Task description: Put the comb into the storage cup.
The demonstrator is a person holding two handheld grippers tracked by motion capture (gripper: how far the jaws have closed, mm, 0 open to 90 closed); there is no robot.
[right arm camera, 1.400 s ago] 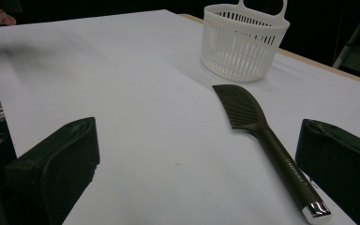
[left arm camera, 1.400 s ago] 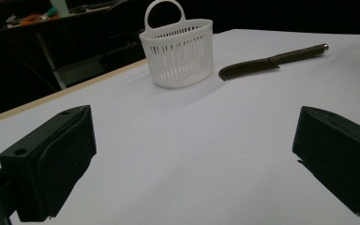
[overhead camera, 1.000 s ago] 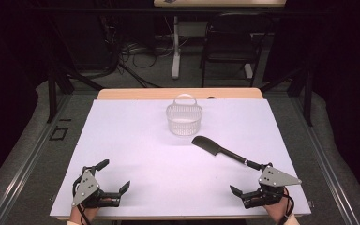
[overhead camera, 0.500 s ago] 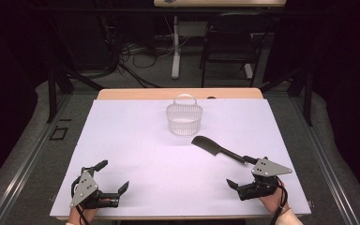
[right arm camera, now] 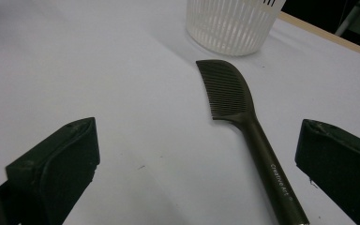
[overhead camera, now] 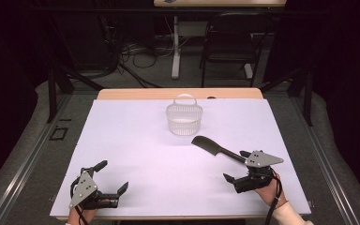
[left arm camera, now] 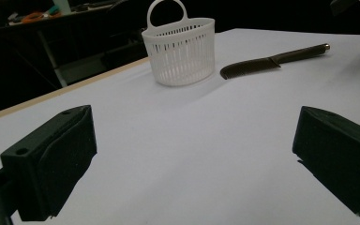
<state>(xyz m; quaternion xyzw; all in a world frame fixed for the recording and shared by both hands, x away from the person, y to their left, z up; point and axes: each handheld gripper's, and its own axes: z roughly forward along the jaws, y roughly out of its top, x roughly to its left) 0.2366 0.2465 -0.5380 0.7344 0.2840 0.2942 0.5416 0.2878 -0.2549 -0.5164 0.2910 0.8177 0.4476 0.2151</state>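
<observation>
Right gripper (overhead camera: 238, 166) nearer, dark curved comb (right arm camera: 234, 101)

Comb (overhead camera: 213, 147) lies on table (overhead camera: 136, 140), before basket (overhead camera: 184, 119)

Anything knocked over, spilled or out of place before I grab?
Nothing stands out. The basket stands upright, the comb lies flat on the table just beside it, undamaged. The right claw is open over the comb's handle; the left claw is open.

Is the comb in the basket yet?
No. The comb lies flat on the table beside the upright basket, with the open right gripper near its handle.
</observation>
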